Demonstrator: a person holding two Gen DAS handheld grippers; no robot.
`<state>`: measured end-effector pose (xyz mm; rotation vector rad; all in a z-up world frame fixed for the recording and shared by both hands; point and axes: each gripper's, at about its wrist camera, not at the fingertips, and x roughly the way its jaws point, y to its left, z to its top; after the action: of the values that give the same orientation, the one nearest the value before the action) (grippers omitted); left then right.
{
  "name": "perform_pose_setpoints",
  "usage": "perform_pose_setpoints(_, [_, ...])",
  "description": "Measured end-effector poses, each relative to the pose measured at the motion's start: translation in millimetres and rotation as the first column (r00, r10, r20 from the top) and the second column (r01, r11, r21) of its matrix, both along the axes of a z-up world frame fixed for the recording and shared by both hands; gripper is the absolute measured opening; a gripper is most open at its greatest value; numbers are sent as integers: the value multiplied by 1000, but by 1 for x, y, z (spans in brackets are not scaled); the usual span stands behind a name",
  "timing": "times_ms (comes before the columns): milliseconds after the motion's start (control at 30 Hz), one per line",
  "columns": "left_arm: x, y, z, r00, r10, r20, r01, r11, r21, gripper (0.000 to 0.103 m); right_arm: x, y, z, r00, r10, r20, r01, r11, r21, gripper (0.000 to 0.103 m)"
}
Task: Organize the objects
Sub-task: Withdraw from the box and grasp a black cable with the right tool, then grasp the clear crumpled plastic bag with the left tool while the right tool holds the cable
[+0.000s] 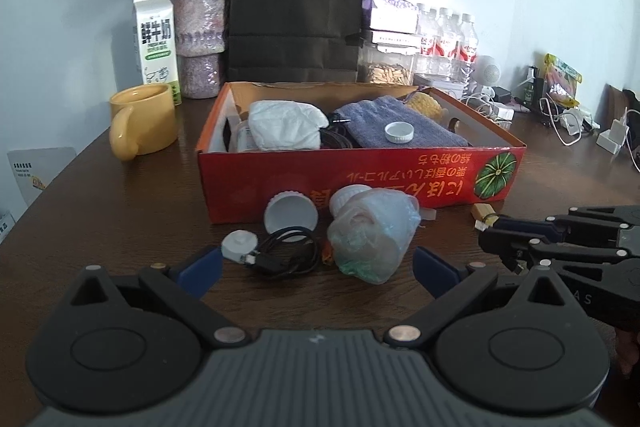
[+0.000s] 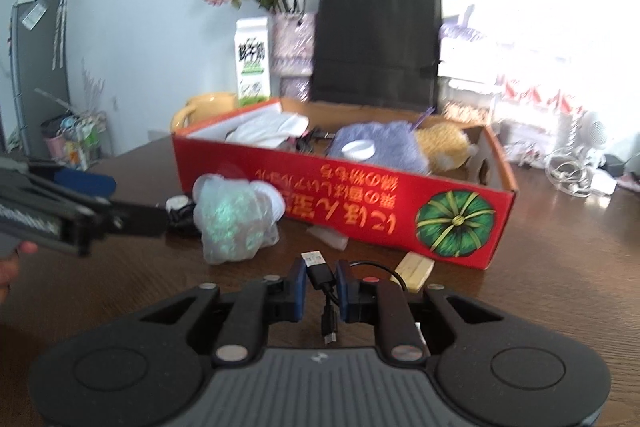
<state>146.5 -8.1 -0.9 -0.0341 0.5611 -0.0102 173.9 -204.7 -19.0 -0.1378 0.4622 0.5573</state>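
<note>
An orange-red cardboard box (image 1: 360, 183) stands open on the dark wooden table, holding a white cloth (image 1: 286, 125), a grey pouch (image 1: 404, 131) and a white cap (image 1: 399, 131). In front of it lie a coiled black cable (image 1: 286, 251), a small white round part (image 1: 239, 244), a white lid (image 1: 291, 214) and a bundle in a plastic bag (image 1: 372, 235). My left gripper (image 1: 318, 265) stands open just short of these, holding nothing. To the right, my right gripper (image 2: 320, 279) is shut on the plug end of a black USB cable (image 2: 319, 273), near the box's front corner (image 2: 460, 223).
A small wooden block (image 2: 416, 269) lies by the box's corner. Behind the box stand a yellow mug (image 1: 142, 125), a milk carton (image 1: 156, 39), a vase of dried flowers (image 1: 198, 27), a black paper bag (image 1: 296, 15) and water bottles (image 1: 448, 39). Chargers and white cables (image 1: 572, 123) clutter the far right.
</note>
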Motion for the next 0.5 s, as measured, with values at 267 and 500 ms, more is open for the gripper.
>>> perform_pose_setpoints(267, [24,-23,-9,1000,-25,4,24,998,55,103,3,-14,4,995,-100,23,99,994,42,15])
perform_pose_setpoints(500, [38,-33,-12,1000,-13,12,11,995,99,102,2,-16,4,992,-116,50,114,993,42,15])
